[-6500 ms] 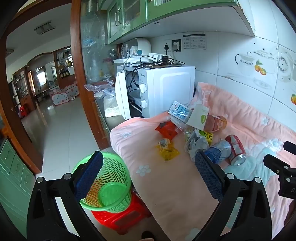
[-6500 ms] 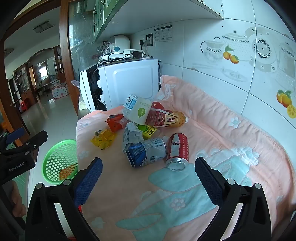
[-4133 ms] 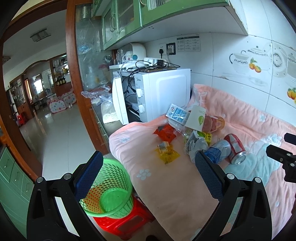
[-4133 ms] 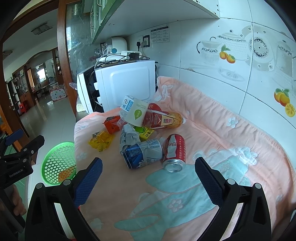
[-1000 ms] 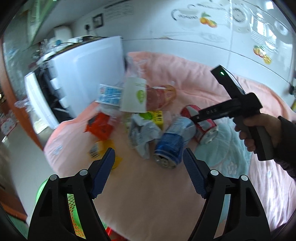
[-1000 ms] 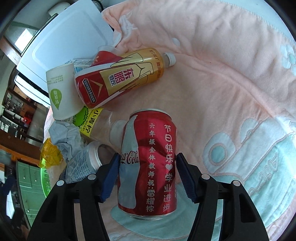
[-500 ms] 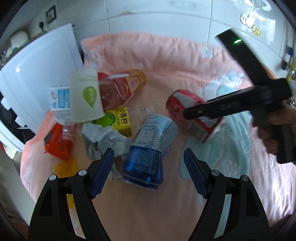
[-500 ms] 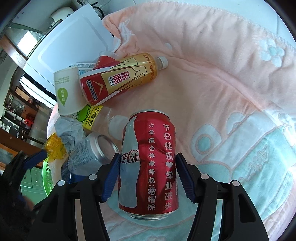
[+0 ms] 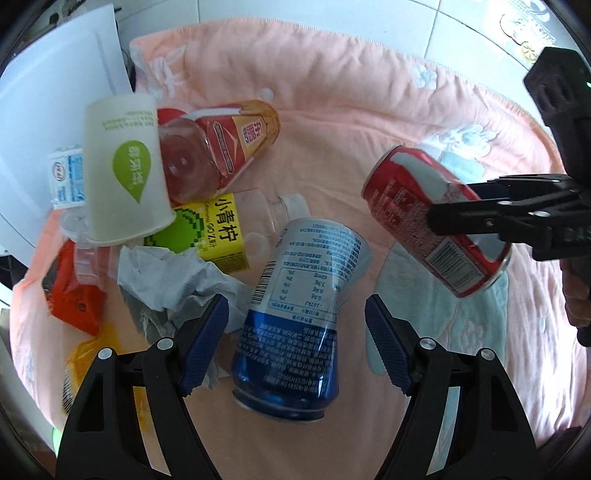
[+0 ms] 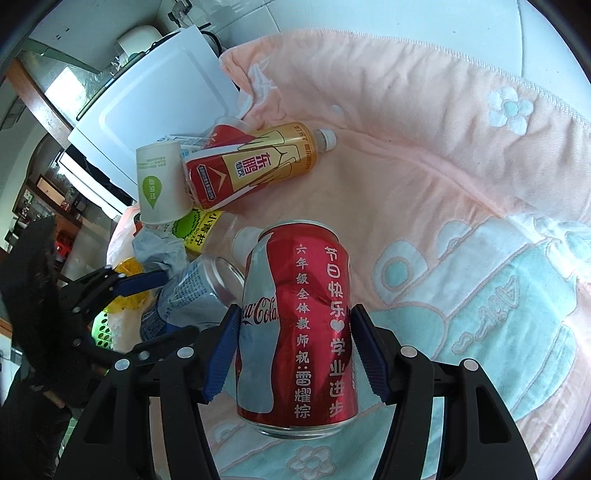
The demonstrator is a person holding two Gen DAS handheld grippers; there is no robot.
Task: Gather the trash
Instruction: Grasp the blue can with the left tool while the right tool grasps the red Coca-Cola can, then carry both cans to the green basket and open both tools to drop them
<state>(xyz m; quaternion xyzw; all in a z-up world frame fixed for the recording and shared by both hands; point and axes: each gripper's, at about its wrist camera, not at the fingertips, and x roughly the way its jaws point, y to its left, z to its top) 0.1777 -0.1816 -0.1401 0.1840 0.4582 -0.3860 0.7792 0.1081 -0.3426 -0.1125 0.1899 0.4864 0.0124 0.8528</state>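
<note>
Where jaws pinch it, the red can [image 10: 299, 325] looks dented.

Pink flowered blanket [image 9: 369, 122] spread over the counter, white microwave [image 10: 155, 110] at its far end, white tiled wall [image 9: 295, 14] behind; bright daylight.

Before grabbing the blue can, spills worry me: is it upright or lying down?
Lying down. The blue can rests on its side on the pink blanket, between the left gripper's open jaws.
</note>
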